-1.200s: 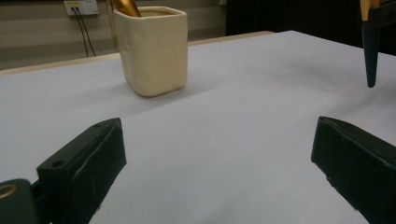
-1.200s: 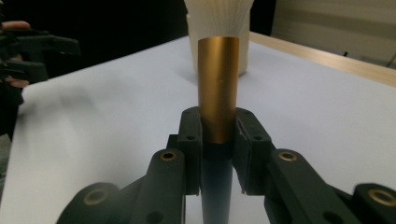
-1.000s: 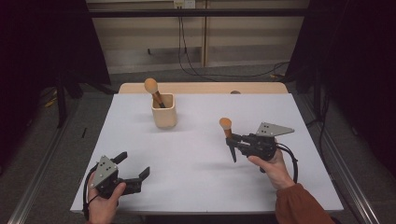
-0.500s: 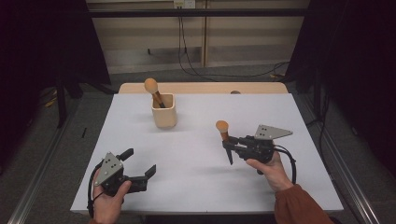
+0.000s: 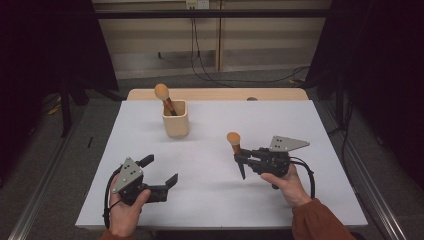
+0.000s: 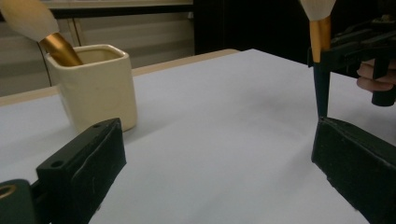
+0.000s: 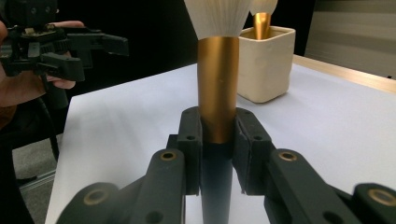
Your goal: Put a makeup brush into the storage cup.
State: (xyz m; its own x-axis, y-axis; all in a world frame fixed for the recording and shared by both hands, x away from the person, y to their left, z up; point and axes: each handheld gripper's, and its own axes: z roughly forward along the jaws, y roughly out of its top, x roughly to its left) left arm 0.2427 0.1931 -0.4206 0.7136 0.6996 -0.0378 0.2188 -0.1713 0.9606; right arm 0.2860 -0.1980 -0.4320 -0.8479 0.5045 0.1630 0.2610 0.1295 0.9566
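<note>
Closest to the person, the left gripper point(image 5: 159, 176) hangs just over the near left part of the table point(image 5: 300, 130). Its two black jaws are spread wide apart and there is nothing between them. It looks like it is waiting its turn, ready to help.

A bit farther in, on the right side, the right gripper point(image 5: 242, 159) pinches a brush point(image 5: 236, 150). The jaws are pressed tight on the brush where the shiny gold tube meets the dark handle. The brush stands almost straight up, with its fluffy head on top and its thin dark point aimed down at the table. I think it is held this way so the pointy end can go into the cup first and the soft hairs stay clean and unbent. Whether the tip touches the table or floats just above it, I cannot tell.

The brush head is round and puffy, like a little ball. The gold part is smooth and shines. The handle is dark and gets thinner toward the end.

Farther back, well apart from both grippers, sits a cream cup point(image 5: 176, 119). It is boxy with soft rounded corners and looks smooth, like pottery. It is open on top so brushes can stand inside. A second brush point(image 5: 164, 97) already leans in it, fluffy head up.

The table top is white, flat and plain, with a wooden edge at the far end.
</note>
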